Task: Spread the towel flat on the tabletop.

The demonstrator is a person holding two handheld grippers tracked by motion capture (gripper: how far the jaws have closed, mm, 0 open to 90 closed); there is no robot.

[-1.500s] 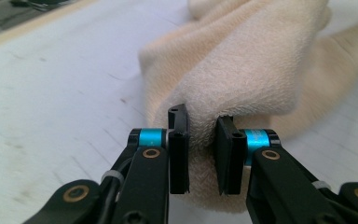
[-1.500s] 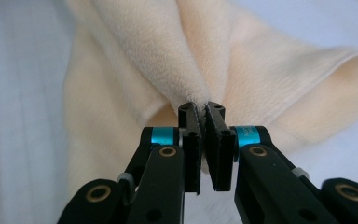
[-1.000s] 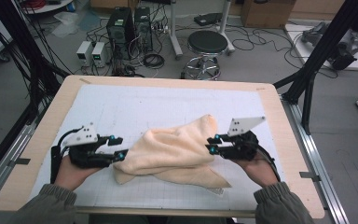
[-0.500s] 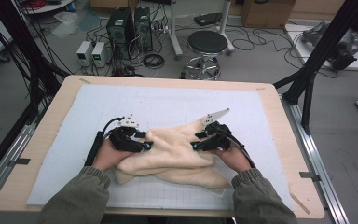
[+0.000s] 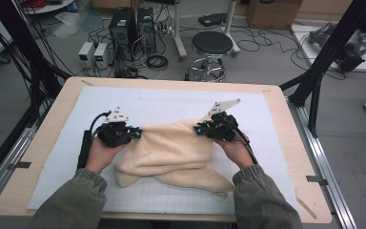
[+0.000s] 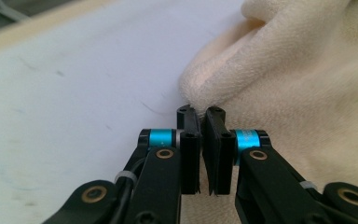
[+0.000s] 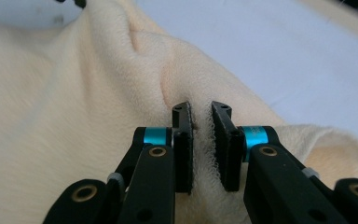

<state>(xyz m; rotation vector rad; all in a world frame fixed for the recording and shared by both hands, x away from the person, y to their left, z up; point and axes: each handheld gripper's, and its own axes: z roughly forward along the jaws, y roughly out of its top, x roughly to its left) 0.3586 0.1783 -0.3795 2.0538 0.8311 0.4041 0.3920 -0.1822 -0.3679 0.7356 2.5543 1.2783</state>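
A crumpled cream towel (image 5: 171, 152) lies in the middle of a white gridded mat (image 5: 171, 102). My left gripper (image 5: 137, 134) is at the towel's upper left edge. In the left gripper view, the gripper (image 6: 200, 112) has its jaws pressed together on a thin fold of the towel (image 6: 307, 93). My right gripper (image 5: 198, 129) is at the upper right edge. In the right gripper view, the gripper (image 7: 200, 112) is shut with fabric of the towel (image 7: 51, 116) bunched between its jaws. The towel's far edge runs between the two grippers, and its near part lies folded on the mat.
The mat lies on a wooden table (image 5: 52, 124) with a bare border all round. Beyond the far edge stand a black stool (image 5: 212, 45), computer towers (image 5: 124, 24) and floor cables. A black frame post (image 5: 324, 62) rises at the right.
Both hands moved from the towel's sides toward the far part of the table, first drawing closer together. The towel's far edge, which stood in a peak, is now drawn out between the two grippers.
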